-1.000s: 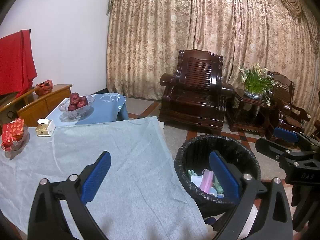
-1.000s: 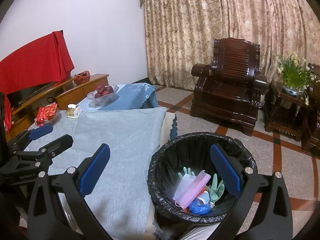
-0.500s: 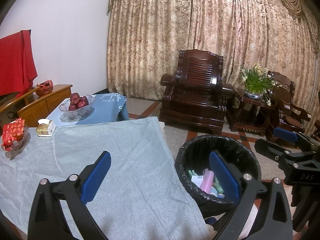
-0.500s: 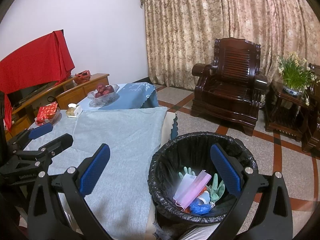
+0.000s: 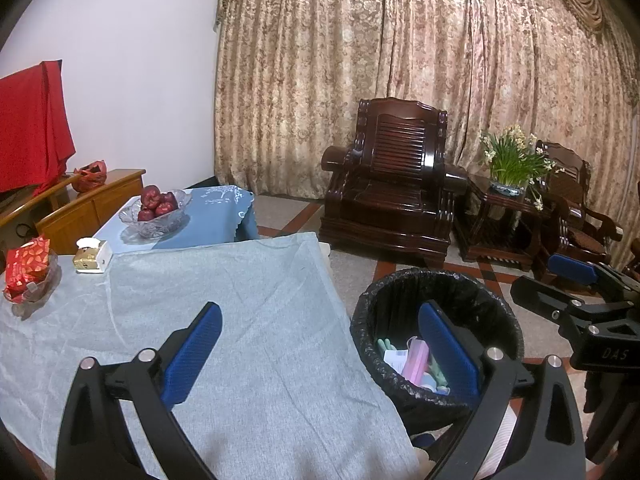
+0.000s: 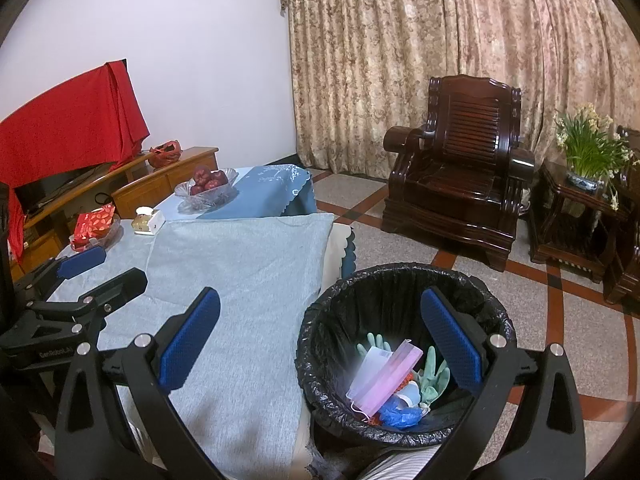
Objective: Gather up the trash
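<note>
The left gripper (image 5: 320, 344) is hovering with its two blue-padded fingers (image 5: 192, 354) spread wide apart, gripping nothing and touching nothing. One finger is hanging over the grey tablecloth (image 5: 224, 304), the other over the mouth of the trash bin (image 5: 496, 304). The right gripper (image 6: 320, 342) is doing the same: its fingers (image 6: 190, 344) are standing fully open and empty, one above the cloth, the other above the bin.

The bin, lined with a black bag, is sitting on the floor just beside the table's edge. Collected trash is lying inside it: a pink and white face mask (image 6: 386, 378), pale green rubber gloves (image 6: 434, 372), and something crumpled and blue (image 6: 400, 414) near the bottom.

On the far side of the table a glass bowl of red apples (image 5: 156, 208) is resting on a blue cloth, with a small white and gold box (image 5: 92, 256) and a red packet (image 5: 28, 264) near the left edge. A dark wooden armchair (image 5: 392, 196) is standing well beyond the bin, before patterned curtains.

Compared with a second earlier, almost nothing is changing: both grippers are holding the same wide-open pose, and the bin and its contents are lying as before.
</note>
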{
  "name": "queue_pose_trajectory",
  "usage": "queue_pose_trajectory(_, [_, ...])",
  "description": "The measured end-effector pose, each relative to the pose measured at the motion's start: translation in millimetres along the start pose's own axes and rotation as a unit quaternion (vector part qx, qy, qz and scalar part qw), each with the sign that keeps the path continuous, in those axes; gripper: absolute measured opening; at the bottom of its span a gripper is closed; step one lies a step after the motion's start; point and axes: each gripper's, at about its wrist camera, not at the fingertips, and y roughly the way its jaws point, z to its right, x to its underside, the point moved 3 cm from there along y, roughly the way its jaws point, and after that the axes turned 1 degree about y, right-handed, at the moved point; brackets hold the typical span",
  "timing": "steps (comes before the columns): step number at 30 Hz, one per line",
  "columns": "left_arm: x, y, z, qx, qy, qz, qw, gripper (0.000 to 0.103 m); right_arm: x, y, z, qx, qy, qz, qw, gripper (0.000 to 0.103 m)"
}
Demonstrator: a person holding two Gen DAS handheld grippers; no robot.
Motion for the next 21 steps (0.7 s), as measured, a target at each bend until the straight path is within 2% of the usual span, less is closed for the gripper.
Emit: queue_pose_trajectory(21, [-1.4, -1.0, 0.6, 0.001, -0.001, -0.003, 1.0, 0.097, -0.3, 0.8, -0.2, 0.0, 0.0, -0.002, 1.0, 0.098])
